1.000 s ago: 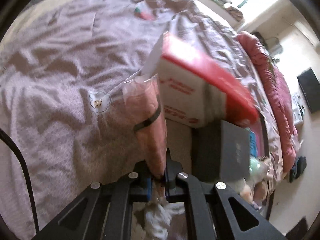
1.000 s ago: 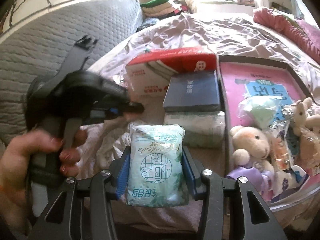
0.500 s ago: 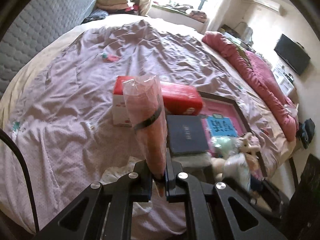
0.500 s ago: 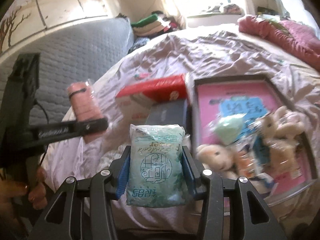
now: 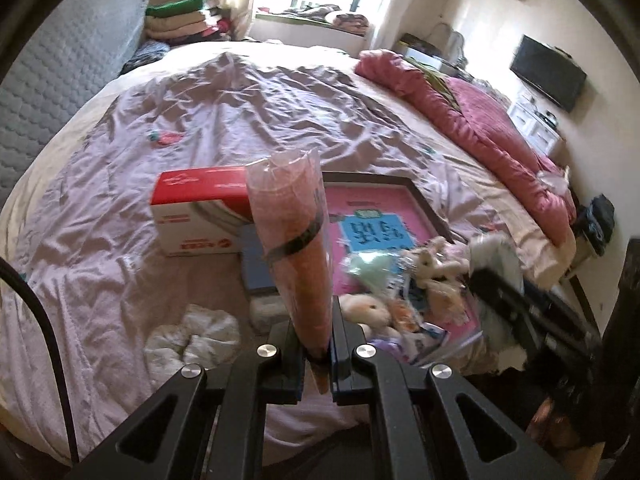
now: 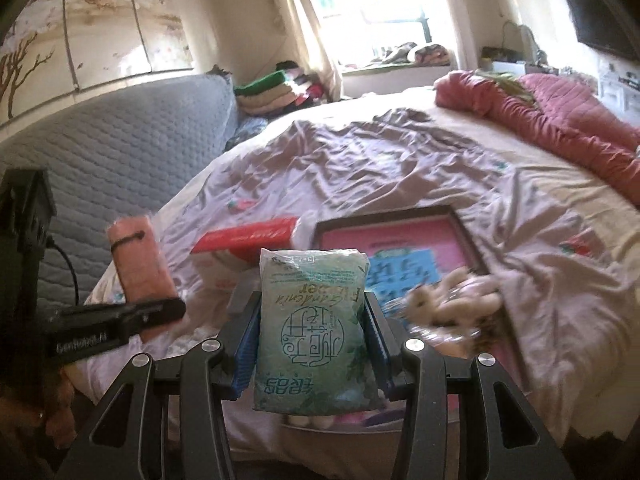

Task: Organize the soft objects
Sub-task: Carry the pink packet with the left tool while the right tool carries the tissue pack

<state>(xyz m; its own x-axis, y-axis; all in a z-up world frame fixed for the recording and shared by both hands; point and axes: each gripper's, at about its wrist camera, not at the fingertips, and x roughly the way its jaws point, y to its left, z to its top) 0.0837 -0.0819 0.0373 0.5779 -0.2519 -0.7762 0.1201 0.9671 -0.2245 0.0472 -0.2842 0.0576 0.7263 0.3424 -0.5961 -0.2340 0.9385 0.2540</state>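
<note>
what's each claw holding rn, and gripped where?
Left claw: pink roll in clear wrap, pinched at its narrow lower end, standing up. Right claw: green tissue pack, clamped across both long sides.

We see a bed [image 5: 224,120] under a wrinkled lilac sheet [image 5: 280,92]. Near its front edge lie a red-and-white box [image 5: 200,212], a dark blue book [image 5: 256,268] just beside it, a crumpled white cloth [image 5: 192,340] and a dark-framed pink tray [image 5: 384,204]. A rolled pink quilt [image 5: 460,120] runs along the right edge.
</note>
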